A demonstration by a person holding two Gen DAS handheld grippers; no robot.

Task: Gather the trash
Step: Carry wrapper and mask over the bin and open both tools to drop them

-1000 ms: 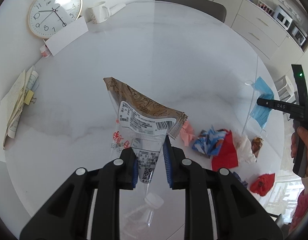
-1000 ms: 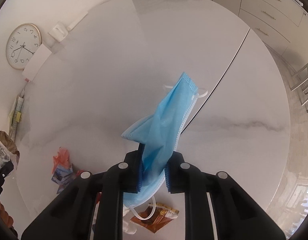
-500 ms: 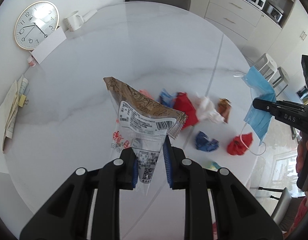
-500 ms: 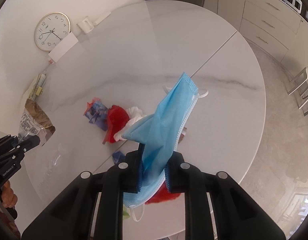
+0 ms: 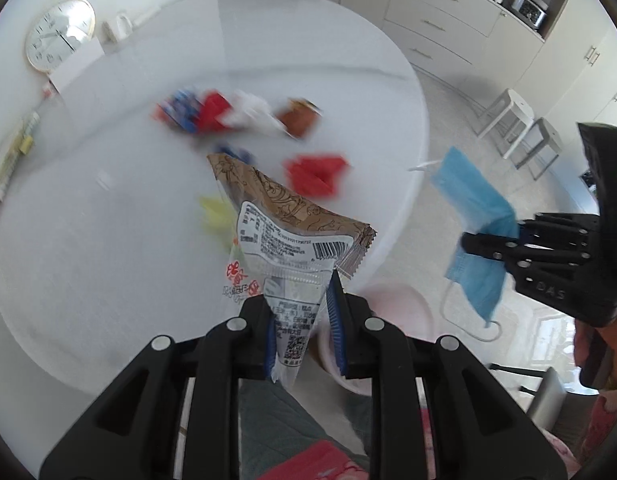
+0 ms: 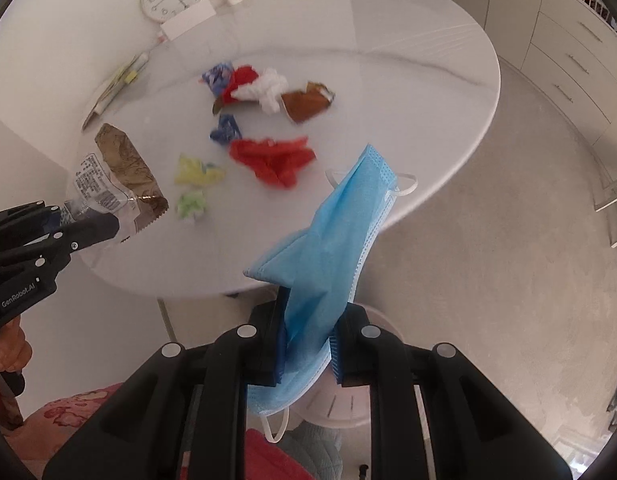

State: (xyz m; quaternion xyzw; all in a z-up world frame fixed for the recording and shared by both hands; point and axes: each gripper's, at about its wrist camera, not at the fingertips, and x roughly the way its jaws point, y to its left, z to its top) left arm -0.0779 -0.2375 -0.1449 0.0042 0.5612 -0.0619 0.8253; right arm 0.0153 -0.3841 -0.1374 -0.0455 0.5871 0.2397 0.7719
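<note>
The left tool [image 5: 300, 328] pinches a snack wrapper [image 5: 292, 220]; the right tool [image 6: 308, 344] is clamped on a blue face mask [image 6: 328, 240]. Both hang past the tabletop [image 6: 408, 80] edge, above a pink bin [image 5: 404, 308] on open floor [image 6: 488, 260].

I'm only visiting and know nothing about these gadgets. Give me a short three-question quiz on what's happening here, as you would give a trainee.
1. True or false: the left gripper is shut on a blue face mask.
2. What does the right gripper hold?
A. red wrapper
B. blue face mask
C. clock
3. Where does the red wrapper lie?

Key
1. False: it holds the snack packet.
2. B: the blue face mask.
3. On the round white table, among other scraps not yet collected.
</note>
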